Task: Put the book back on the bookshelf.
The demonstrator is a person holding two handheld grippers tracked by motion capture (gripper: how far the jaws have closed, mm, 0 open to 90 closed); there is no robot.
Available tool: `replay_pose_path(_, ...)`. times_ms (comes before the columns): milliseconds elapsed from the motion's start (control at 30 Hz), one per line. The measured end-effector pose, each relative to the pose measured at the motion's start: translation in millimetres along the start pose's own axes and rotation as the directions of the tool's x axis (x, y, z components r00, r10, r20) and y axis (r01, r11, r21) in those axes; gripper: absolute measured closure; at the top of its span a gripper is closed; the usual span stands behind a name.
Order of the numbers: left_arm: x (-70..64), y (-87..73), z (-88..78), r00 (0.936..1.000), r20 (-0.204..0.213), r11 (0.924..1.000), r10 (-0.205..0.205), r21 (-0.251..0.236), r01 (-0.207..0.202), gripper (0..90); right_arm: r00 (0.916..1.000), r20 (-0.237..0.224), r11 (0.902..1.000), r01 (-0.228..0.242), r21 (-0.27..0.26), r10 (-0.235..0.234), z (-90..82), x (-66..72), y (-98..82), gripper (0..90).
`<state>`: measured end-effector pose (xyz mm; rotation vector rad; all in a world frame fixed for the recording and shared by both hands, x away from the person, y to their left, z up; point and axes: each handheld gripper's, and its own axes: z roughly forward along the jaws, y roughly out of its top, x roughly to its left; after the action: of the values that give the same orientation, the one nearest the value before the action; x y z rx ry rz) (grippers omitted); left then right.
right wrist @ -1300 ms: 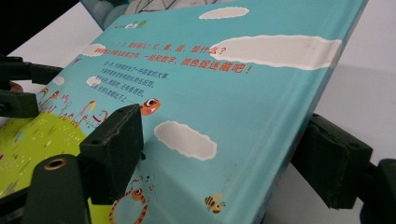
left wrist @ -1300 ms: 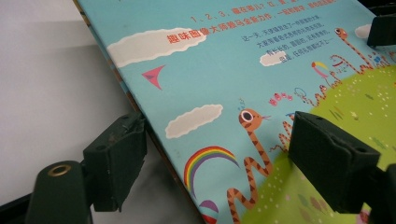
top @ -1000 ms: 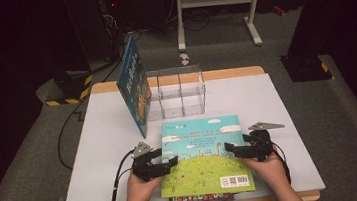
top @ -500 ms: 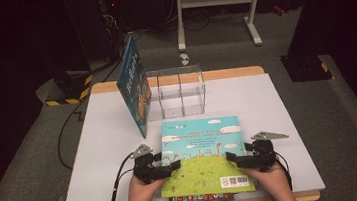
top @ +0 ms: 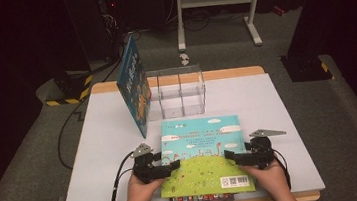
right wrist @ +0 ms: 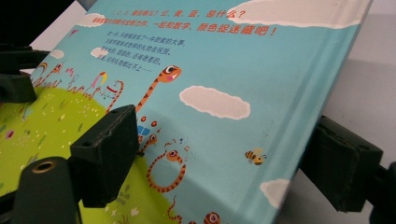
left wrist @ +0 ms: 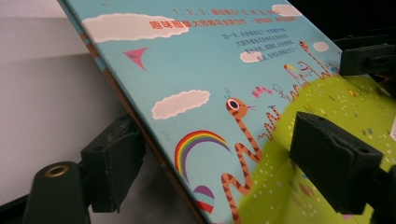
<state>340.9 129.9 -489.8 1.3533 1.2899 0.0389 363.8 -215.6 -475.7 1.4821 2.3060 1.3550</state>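
1. Turquoise picture book (top: 203,153), lower centre of the frame, lies on a stack at the bench (top: 287,104) edge.
2. My left gripper (top: 166,168) and right gripper (top: 236,157) straddle opposite edges, jaws apart, apparently readying a balanced lift.

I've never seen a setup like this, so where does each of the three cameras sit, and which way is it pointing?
High view: above the person's side, looking forward and down on the table; both hands and forearms show.
Left gripper view: on the left hand-held gripper, looking along its jaws, one on each side of the book's edge.
Right gripper view: on the right hand-held gripper, likewise.
Shared: both gripper views show the same book cover.
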Motion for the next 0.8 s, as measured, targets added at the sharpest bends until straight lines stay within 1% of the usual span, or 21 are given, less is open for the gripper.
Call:
replay_pose_path(67, -1.8, 2.2, -1.1, 1.0000, -0.002, 0.9999, 0.004, -0.016, -0.004, 20.8, 0.9999, 0.013, 0.9998, 0.011, -0.014, -0.011, -2.7, 2.3, 2.2, 17.1)
replay_pose_path(100, -3.0, 3.8, -1.5, 1.0000, -0.002, 0.9997, 0.004, -0.026, -0.004, 22.4, 0.9995, 0.019, 0.9994, 0.025, -0.026, -0.024, -3.7, 2.6, 3.8, 17.5)
replay_pose_path(133, -4.0, 4.7, -1.4, 0.9999, -0.004, 0.9995, 0.009, -0.029, -0.010, 23.3, 0.9994, 0.024, 0.9991, 0.027, -0.032, -0.026, -5.1, 3.6, 5.4, 17.9)
replay_pose_path(167, -5.4, 6.5, -1.0, 0.9997, -0.010, 0.9993, 0.023, -0.031, -0.024, 23.4, 0.9991, 0.029, 0.9988, 0.033, -0.037, -0.032, -6.0, 4.3, 6.8, 18.2)
replay_pose_path(233, -8.1, 10.2, 0.1, 0.9994, -0.019, 0.9989, 0.028, -0.037, -0.029, 24.2, 0.9978, 0.045, 0.9975, 0.050, -0.049, -0.048, -7.9, 6.0, 10.7, 18.5)
replay_pose_path(267, -9.4, 12.3, 0.6, 0.9992, -0.022, 0.9984, 0.033, -0.045, -0.034, 25.0, 0.9978, 0.050, 0.9976, 0.046, -0.051, -0.044, -9.0, 7.0, 12.2, 18.7)
replay_pose_path(333, -12.5, 15.7, 1.4, 0.9989, -0.026, 0.9972, 0.040, -0.061, -0.042, 26.3, 0.9965, 0.060, 0.9960, 0.063, -0.064, -0.059, -10.6, 7.7, 15.2, 18.9)
replay_pose_path(367, -14.1, 18.0, 1.3, 0.9983, -0.030, 0.9961, 0.050, -0.071, -0.052, 27.0, 0.9964, 0.063, 0.9959, 0.061, -0.066, -0.057, -11.6, 8.9, 16.3, 19.3)
replay_pose_path(433, -17.2, 21.4, 0.2, 0.9974, -0.033, 0.9941, 0.064, -0.086, -0.067, 28.4, 0.9938, 0.078, 0.9913, 0.086, -0.099, -0.079, -14.9, 10.7, 19.6, 21.1)
replay_pose_path(500, -19.2, 25.0, -1.4, 0.9970, -0.033, 0.9920, 0.070, -0.103, -0.073, 30.4, 0.9923, 0.089, 0.9879, 0.097, -0.121, -0.087, -17.9, 12.7, 22.9, 22.6)
replay_pose_path(633, -22.4, 29.9, -2.2, 0.9969, -0.036, 0.9889, 0.070, -0.129, -0.074, 33.1, 0.9885, 0.109, 0.9823, 0.120, -0.144, -0.105, -21.3, 16.8, 28.2, 23.8)
replay_pose_path(733, -24.4, 33.2, -3.5, 0.9962, -0.038, 0.9862, 0.079, -0.143, -0.083, 34.5, 0.9861, 0.120, 0.9782, 0.133, -0.159, -0.114, -23.4, 19.8, 31.2, 24.7)
replay_pose_path(767, -25.0, 34.4, -4.2, 0.9953, -0.040, 0.9850, 0.089, -0.145, -0.094, 34.9, 0.9849, 0.128, 0.9757, 0.138, -0.170, -0.117, -24.6, 21.1, 32.0, 25.3)
replay_pose_path(800, -26.1, 35.2, -4.4, 0.9955, -0.038, 0.9837, 0.087, -0.154, -0.092, 35.4, 0.9840, 0.131, 0.9730, 0.143, -0.181, -0.120, -25.8, 22.3, 32.5, 25.9)
